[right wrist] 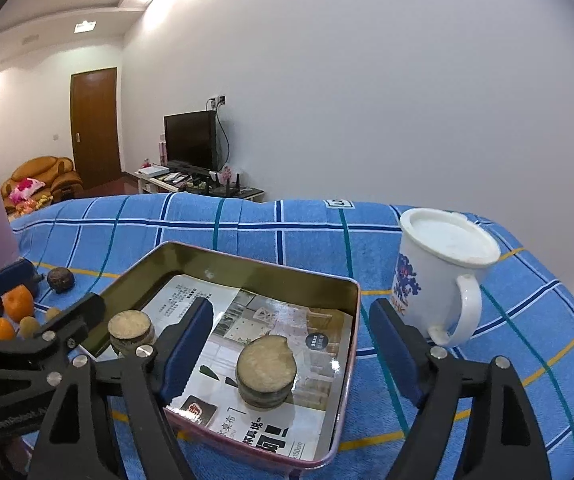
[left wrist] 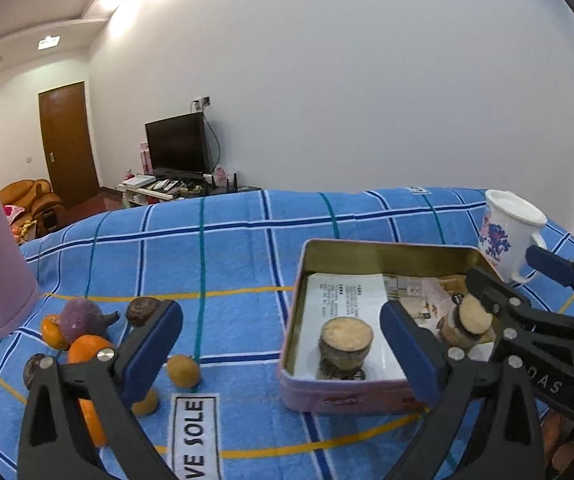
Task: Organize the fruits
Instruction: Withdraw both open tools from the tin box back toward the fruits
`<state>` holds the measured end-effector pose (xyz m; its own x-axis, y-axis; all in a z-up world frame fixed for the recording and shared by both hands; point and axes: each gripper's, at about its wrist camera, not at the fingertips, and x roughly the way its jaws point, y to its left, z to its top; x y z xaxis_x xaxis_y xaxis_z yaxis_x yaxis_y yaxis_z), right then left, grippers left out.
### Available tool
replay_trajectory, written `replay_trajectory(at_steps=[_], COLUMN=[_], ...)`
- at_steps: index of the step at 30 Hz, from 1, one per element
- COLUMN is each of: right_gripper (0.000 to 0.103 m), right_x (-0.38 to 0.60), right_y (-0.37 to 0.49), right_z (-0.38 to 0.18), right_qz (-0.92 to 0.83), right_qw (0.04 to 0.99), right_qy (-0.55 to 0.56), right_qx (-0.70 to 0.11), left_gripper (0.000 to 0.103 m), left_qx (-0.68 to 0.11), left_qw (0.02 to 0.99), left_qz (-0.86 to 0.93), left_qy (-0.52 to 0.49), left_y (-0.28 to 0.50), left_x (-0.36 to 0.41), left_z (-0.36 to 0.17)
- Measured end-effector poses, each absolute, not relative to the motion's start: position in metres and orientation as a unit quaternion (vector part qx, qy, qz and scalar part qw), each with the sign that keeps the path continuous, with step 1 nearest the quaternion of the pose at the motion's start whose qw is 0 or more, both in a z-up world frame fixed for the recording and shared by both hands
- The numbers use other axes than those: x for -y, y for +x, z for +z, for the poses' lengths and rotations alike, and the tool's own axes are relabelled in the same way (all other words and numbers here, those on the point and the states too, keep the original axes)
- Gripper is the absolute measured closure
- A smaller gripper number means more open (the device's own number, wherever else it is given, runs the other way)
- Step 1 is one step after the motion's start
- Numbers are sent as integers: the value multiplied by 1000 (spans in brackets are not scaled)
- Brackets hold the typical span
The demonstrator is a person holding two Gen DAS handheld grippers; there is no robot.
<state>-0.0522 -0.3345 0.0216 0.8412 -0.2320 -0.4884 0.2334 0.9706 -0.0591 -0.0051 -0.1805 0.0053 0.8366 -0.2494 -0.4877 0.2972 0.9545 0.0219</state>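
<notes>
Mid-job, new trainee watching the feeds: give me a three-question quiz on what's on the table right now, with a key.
1. True or false: the open pink metal tin holds two cut round chunks with pale tops.
2. Which stands beside the tin on the blue checked cloth? A) glass bowl B) white ceramic mug with a blue pattern C) wooden basket
3. Fill in: both the left tongs and the right tongs are ____, gripping nothing.

Key
1. True: one chunk lies mid-tin, the other near its left wall.
2. B
3. open. The loose orange fruits still lie outside the tin.
</notes>
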Motion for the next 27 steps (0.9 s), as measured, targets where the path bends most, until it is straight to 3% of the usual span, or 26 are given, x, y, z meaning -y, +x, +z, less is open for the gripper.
replay_trajectory(at_steps=[13,27], right_gripper=[21,21], right_x=[318,301], right_y=[-65,-63], right_z=[27,23], right_qz=[-166,-161], right_qw=[959,954], right_qy=[-25,-16], right_qx=[-229,-253], left_gripper=[1,1], left_qx=[-251,-261], left_qw=[959,957], left_qz=[-126,-123], left_qy=[39,29], left_y=[-11,-17], left_x=[152,117], left_z=[4,3])
